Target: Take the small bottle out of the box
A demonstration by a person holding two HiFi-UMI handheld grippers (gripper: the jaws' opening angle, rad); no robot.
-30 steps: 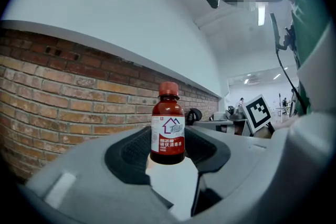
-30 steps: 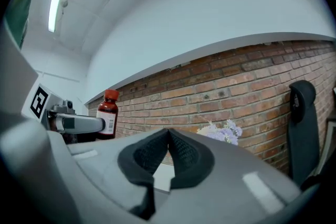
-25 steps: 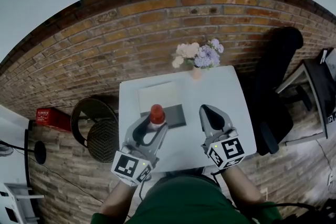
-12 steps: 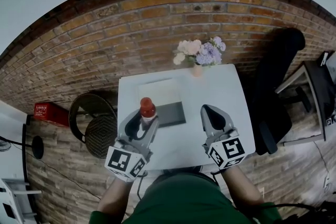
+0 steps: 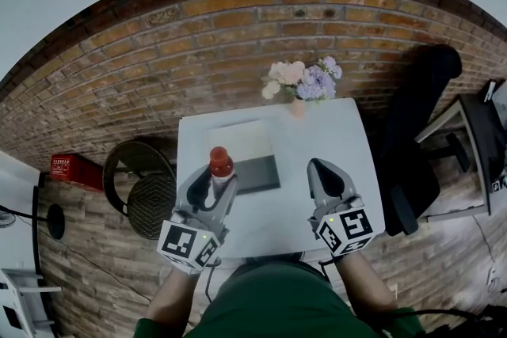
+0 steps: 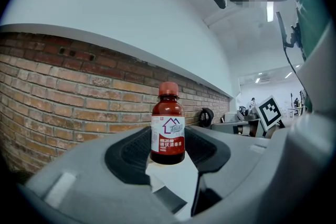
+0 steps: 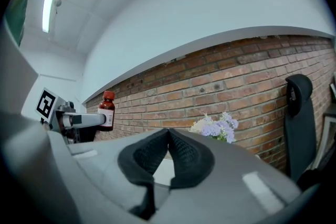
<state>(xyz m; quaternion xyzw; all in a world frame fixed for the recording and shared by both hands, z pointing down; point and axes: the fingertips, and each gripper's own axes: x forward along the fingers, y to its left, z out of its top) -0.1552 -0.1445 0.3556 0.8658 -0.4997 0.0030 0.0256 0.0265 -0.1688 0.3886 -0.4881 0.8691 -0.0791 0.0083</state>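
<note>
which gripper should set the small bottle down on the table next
Left. The left gripper already holds the small bottle upright between its jaws, out of the box. The right gripper has its jaws together and empty, off to the other side, so using it would probably need a handover.

Red-capped brown bottle (image 6: pixel 167 128), red brick wall (image 5: pixel 238 36), white table (image 5: pixel 337 140)

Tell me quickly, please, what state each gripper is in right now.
The left gripper is shut on the bottle.
The right gripper is shut and empty.
</note>
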